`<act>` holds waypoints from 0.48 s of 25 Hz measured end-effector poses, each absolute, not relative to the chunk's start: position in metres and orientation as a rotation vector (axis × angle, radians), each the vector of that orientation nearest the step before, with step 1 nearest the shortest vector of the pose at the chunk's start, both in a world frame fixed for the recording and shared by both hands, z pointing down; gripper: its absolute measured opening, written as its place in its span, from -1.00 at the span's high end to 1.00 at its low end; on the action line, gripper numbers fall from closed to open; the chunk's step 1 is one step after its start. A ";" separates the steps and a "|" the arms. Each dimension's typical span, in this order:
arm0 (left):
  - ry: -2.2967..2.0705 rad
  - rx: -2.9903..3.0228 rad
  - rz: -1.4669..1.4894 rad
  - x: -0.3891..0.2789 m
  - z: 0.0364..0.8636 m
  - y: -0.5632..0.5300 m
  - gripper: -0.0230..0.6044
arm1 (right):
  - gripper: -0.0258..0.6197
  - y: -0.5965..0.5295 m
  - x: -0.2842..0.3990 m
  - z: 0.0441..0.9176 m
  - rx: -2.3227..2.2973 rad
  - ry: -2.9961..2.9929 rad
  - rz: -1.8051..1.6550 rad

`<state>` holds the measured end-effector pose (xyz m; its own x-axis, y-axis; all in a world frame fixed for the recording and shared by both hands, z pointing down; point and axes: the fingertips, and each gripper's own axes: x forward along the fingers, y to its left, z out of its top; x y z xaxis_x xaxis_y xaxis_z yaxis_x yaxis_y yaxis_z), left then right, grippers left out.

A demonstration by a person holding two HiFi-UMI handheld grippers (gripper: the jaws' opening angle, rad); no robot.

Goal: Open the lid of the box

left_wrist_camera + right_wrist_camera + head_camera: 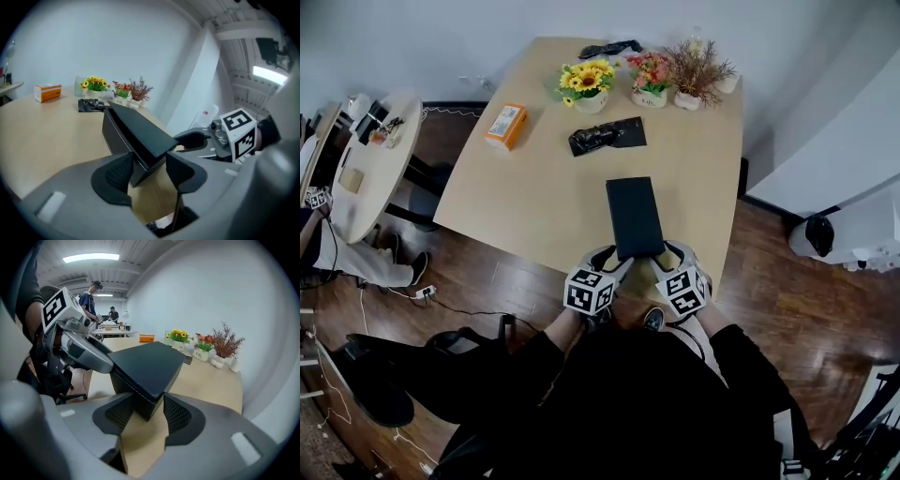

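Both the left gripper (149, 161) and right gripper (147, 404) pinch near corners of the box (634, 211); clamping its lid (145, 364) down could drag it off the table (534, 187).

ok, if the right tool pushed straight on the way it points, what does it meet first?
The near corner of the black rectangular box. It already sits between the right tool's jaws, with the pads against two of its sides. Nothing else comes first.

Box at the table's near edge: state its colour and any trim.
Black box, with pale stitching along its edges; clearest in the right gripper view.
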<state>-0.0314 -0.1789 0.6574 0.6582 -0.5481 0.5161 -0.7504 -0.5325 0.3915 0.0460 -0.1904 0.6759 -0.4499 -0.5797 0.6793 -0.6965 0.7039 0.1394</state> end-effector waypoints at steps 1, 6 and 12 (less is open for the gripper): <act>-1.029 2.299 0.476 -0.032 0.656 -0.178 0.29 | 0.30 -0.190 0.046 0.673 0.969 -2.172 0.165; -1.144 2.426 0.575 -0.029 0.635 -0.177 0.36 | 0.28 -0.180 0.032 0.642 0.991 -2.157 -0.235; -1.125 2.473 0.554 -0.017 0.614 -0.179 0.41 | 0.35 -0.176 0.002 0.619 0.952 -2.136 -0.534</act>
